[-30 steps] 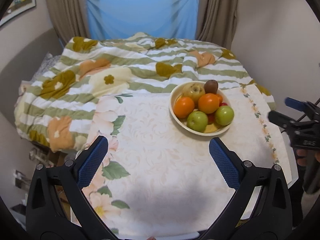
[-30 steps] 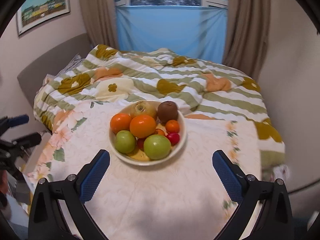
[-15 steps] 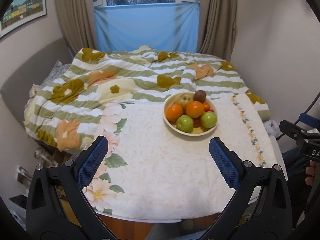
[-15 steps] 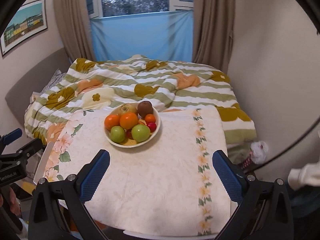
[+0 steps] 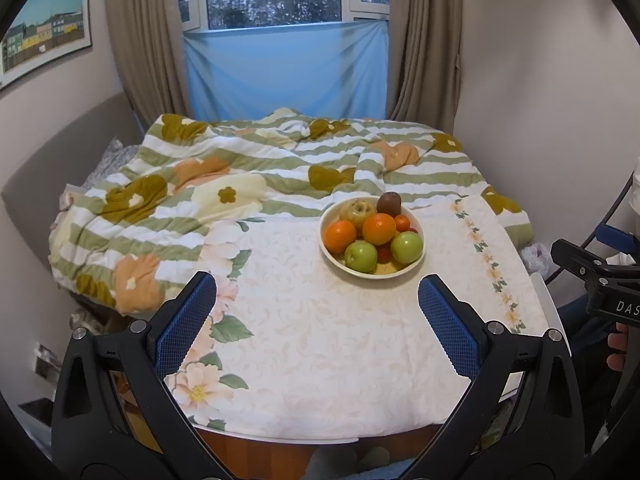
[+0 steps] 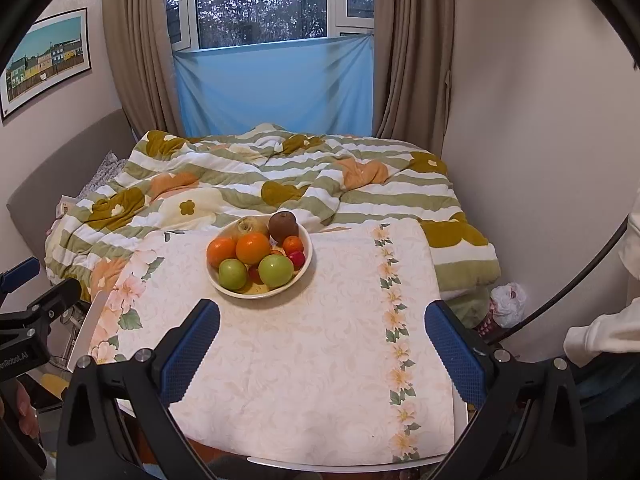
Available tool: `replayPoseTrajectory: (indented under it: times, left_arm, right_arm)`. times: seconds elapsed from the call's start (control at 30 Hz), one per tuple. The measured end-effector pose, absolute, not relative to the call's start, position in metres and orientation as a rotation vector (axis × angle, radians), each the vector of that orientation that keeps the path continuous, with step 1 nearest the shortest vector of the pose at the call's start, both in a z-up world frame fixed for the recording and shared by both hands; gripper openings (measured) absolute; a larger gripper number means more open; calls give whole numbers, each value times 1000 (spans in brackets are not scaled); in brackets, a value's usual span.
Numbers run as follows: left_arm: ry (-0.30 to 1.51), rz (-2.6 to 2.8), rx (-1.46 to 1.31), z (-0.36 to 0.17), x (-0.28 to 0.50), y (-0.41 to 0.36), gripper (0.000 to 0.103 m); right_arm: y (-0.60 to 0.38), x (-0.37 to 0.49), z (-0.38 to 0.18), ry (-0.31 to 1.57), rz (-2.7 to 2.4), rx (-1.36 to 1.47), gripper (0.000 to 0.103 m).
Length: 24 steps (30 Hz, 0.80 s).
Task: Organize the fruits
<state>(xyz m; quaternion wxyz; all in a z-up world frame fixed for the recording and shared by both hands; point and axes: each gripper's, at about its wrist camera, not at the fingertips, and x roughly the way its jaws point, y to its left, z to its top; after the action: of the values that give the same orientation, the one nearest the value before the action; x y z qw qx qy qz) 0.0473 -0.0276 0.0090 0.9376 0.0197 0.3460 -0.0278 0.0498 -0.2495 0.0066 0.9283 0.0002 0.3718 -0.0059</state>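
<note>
A cream bowl [image 5: 416, 266] stands near the far edge of the table and holds two oranges, two green apples, a kiwi, a yellow apple and small red fruits. It also shows in the right wrist view [image 6: 305, 268]. My left gripper [image 5: 316, 296] is open and empty, above the table's near edge, well short of the bowl. My right gripper [image 6: 322, 322] is open and empty, likewise back from the bowl. Each gripper shows at the side edge of the other's view.
The table wears a cream floral cloth [image 5: 320, 340]. A bed with a green striped quilt [image 5: 260, 176] lies right behind it. Walls close in on the right. A white bag [image 6: 508, 304] lies on the floor by the table.
Both grippers have pulled back and up from the bowl, so the whole table and the window now show. Both stay open and empty.
</note>
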Motion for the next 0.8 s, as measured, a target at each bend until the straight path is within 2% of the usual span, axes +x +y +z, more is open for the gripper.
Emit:
replayPoseTrajectory:
  times: [0.8]
  left_arm:
    - [693,-63,35,12,46,-28,103]
  right_arm:
    - [-249,49,8,759,-14,-1,102]
